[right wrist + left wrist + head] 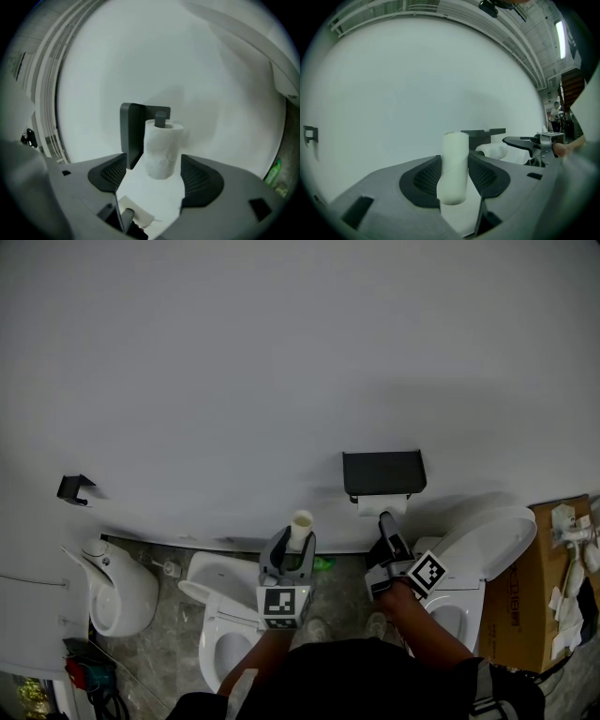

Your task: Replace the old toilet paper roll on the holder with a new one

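Left tool (454,161) clamped on empty tube (453,187); right tool (153,159) spread wide, new roll (162,143) on holder (131,133) seemingly untouched.

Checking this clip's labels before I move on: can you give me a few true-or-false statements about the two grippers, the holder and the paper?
1. The left gripper is clamped on a bare cardboard tube. True.
2. The black holder on the wall is empty. False: a paper roll sits on its peg.
3. The right gripper is squeezing the paper roll. False: its jaws stand apart on either side of the roll, with a gap at each pad.
4. The right gripper points toward the holder. True.
5. Both grippers carry a cardboard tube. False: only the left one does.
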`<state>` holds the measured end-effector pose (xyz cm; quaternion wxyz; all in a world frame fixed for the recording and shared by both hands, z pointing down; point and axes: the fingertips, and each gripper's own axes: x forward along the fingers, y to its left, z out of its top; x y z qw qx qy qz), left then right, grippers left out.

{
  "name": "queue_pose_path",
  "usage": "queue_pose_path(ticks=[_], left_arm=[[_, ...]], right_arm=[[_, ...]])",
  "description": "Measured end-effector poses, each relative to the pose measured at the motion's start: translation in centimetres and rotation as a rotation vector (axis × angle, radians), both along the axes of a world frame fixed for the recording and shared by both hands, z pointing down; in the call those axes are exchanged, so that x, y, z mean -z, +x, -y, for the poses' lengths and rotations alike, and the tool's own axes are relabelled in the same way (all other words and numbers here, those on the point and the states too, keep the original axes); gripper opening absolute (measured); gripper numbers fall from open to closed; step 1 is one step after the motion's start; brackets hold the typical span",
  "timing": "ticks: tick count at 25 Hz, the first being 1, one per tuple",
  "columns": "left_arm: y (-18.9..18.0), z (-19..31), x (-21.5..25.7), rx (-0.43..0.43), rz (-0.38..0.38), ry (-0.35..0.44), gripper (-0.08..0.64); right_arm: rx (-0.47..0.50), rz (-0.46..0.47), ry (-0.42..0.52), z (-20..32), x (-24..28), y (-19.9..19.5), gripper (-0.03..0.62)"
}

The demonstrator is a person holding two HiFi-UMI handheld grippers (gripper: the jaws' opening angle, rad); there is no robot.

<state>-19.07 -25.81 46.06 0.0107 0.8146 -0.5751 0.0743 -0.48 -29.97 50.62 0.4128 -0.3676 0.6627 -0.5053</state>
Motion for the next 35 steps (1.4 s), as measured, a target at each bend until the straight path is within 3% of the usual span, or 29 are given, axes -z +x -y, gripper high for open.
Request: queue_pose_path(ticks=[5, 9, 12, 17, 21, 26, 31, 35], left_arm=[[0.3, -0.1, -0.2, -0.008, -0.004, -0.003, 0.176], [1.1, -0.1, -0.1, -0.023, -0.022, -0.006, 0.176], [1.4, -0.1, -0.4, -0.031, -0.031, -0.009, 0.175], [2.1, -0.2, -0.6, -0.052, -0.044, -0.016, 0.176], [2.6, -0.6, -0.6, -0.073, -0.074, -0.002, 0.175], [3.4, -0.9, -0.5, -0.096, -0.083, 0.003, 0.175], [4.2, -1.2, -0.2, -0.106, -0.066, 0.014, 0.175], [4.3, -1.4, -0.5, -0.1, -0.069, 0.006, 0.175]], right_arm=[[0.025, -0.188, 0.126, -2.3, 3.0, 1.0, 0.319], [-0.015, -0.44, 0.265, -3.7, 5.1, 2.0, 0.306], [-0.032, -0.63, 0.377, -4.4, 6.8, 2.3, 0.18], [-0.018, -0.866, 0.498, -5.1, 8.8, 2.3, 0.005], [0.01, -1.037, 0.548, -5.5, 9.4, 2.2, 0.002], [-0.003, -1.351, 0.625, -5.8, 9.9, 2.6, 0.0], [-0.043, -1.431, 0.649, -5.9, 10.5, 3.7, 0.002], [-0.044, -1.448, 0.594, -5.6, 9.5, 5.0, 0.002]])
